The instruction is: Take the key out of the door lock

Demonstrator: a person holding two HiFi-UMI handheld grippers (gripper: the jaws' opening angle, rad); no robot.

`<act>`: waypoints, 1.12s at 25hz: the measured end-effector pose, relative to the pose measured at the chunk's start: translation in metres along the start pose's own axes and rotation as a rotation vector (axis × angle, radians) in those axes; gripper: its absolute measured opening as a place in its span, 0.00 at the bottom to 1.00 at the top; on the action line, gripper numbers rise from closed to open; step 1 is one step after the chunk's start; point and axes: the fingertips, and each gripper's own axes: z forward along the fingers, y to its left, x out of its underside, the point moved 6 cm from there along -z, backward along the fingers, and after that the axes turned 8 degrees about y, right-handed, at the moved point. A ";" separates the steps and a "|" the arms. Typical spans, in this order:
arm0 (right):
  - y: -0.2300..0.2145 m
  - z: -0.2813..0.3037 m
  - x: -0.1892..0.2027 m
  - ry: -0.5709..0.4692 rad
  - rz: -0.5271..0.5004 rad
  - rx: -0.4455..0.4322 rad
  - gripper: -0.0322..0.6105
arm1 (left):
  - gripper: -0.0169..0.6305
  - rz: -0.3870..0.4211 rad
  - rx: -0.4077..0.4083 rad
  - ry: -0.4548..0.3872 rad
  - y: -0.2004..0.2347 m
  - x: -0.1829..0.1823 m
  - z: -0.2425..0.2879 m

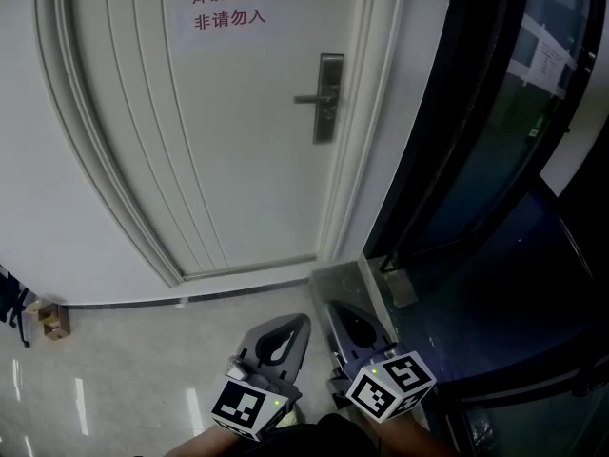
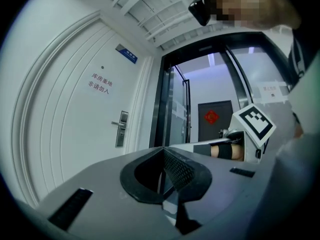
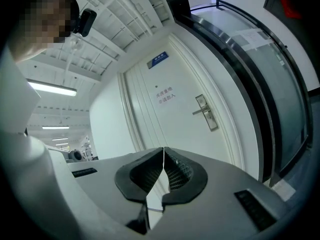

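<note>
Head view is showing the person standing back from the white door (image 1: 219,131), both grippers hanging low over the floor (image 1: 114,350), well apart from the lock plate (image 1: 328,98) near the door's right edge. The lever handle (image 1: 308,98) is sticking out leftward from that plate. The key should be sitting in the plate somewhere under the lever, but it is too small for me to pick out in any view. The left gripper (image 1: 297,324) is clenched, tips meeting with nothing between them, as the left gripper view is making plain; the right gripper (image 1: 335,310) is likewise closed on nothing. So the step in hand, I am guessing, is the approach. Doing it well is going to mean walking up square to the door, raising one gripper, likely the right since it is nearer the lock side, and spreading its jaws before reaching the plate. It should be coming in below the lever so as not to knock it, closing flat on the key's bow, and pulling straight out along the keyhole's line rather than levering sideways. The dark glass partition (image 1: 495,141) is crowding the right side, so that elbow is needing watching
</note>
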 end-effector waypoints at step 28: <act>-0.168 0.169 -0.109 0.027 -0.064 -0.093 0.08 | 0.03 0.008 -0.110 -0.020 0.109 -0.050 0.217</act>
